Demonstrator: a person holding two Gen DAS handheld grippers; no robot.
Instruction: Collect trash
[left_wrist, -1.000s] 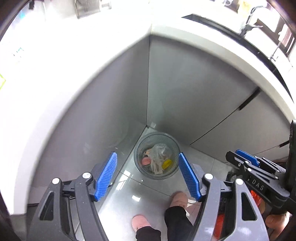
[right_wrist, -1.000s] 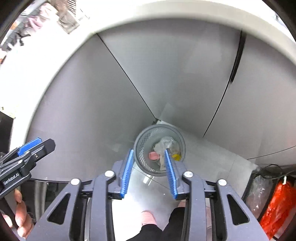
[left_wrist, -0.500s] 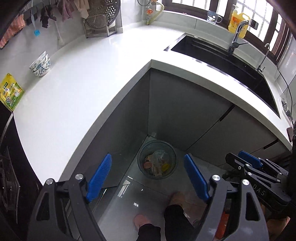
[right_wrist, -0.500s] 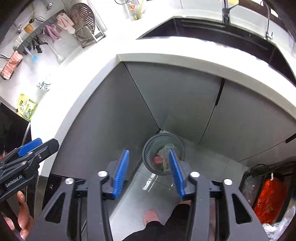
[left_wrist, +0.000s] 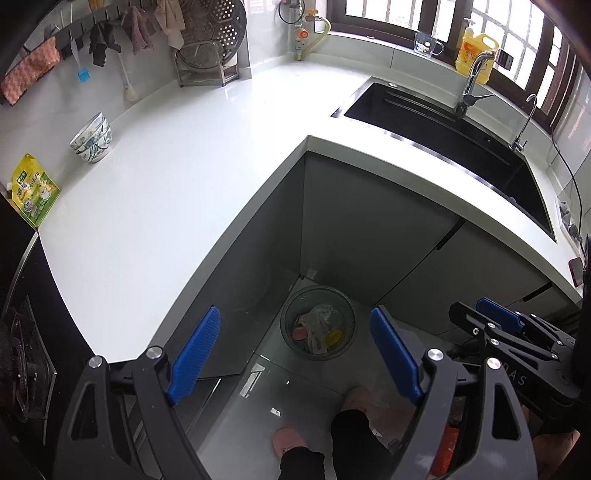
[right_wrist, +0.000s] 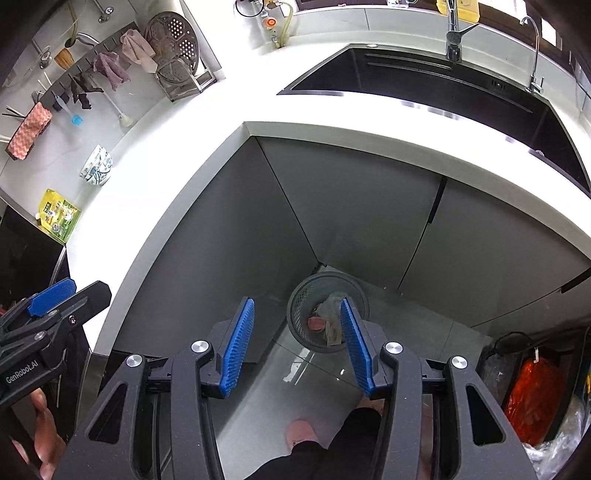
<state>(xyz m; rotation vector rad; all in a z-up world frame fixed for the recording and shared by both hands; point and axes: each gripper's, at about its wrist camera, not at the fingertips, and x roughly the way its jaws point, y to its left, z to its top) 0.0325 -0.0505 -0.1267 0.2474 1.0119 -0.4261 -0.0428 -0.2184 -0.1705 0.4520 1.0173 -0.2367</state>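
Observation:
A grey mesh waste bin (left_wrist: 285, 334) stands on the floor in the corner under the counter, also seen in the right wrist view (right_wrist: 300, 314). Inside lie crumpled clear plastic (left_wrist: 322, 316), a pink piece (left_wrist: 300, 334) and a yellow piece (left_wrist: 334, 336). My left gripper (left_wrist: 295, 312) hovers high above the bin with its jaws opening wide and nothing between the blue pads. My right gripper (right_wrist: 296, 302) hangs beside it at the same height, open and empty. Each gripper shows at the edge of the other's view: the right one (left_wrist: 495, 314) and the left one (right_wrist: 55, 295).
An L-shaped white countertop (left_wrist: 166, 192) wraps the corner, with a black sink (left_wrist: 443, 140), stacked bowls (left_wrist: 92, 138) and a yellow-green packet (left_wrist: 35, 195). Grey cabinet doors (left_wrist: 369, 229) back the bin. A person's pink slippers (left_wrist: 288, 439) stand below. An orange bag (right_wrist: 532, 398) hangs at right.
Both grippers rose well away from the bin, bringing the countertop and sink into view. Both pairs of jaws spread wider and stay empty.

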